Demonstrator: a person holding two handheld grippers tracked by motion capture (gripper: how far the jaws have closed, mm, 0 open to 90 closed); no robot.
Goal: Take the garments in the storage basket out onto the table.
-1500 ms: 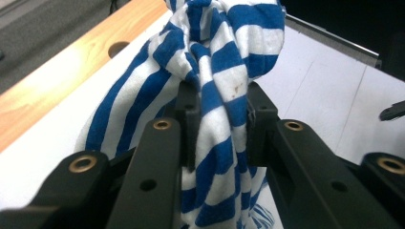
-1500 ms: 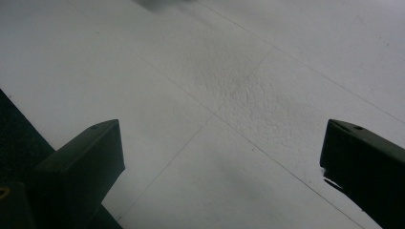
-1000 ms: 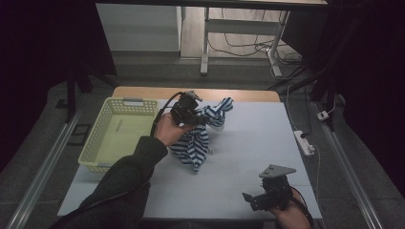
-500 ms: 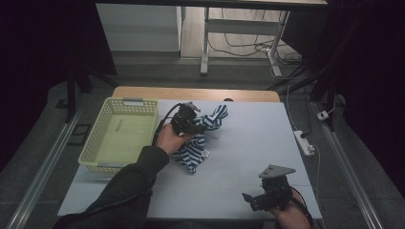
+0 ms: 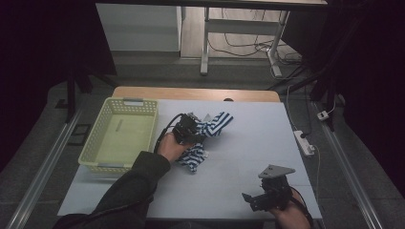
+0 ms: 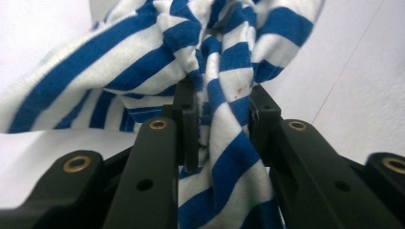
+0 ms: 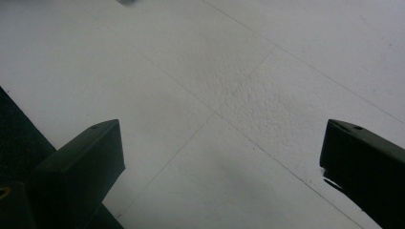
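Striped cloth point(image 6: 224, 100): 1, pinched by left gripper point(image 6: 217, 119) | basket point(image 5: 98, 143): 1

So the pale green basket point(image 5: 119, 136) sits on the white table point(image 5: 248, 143), empty as far as I can tell. Just right of the basket, the left gripper point(image 5: 187, 129) is in the person's left hand point(image 5: 169, 145), pressed into a bunched blue and white striped cloth point(image 5: 210, 131). Well away from the basket, by the table's near right edge, sits the right gripper point(image 5: 262, 198). A power strip point(image 5: 304, 142) lies past the far side.
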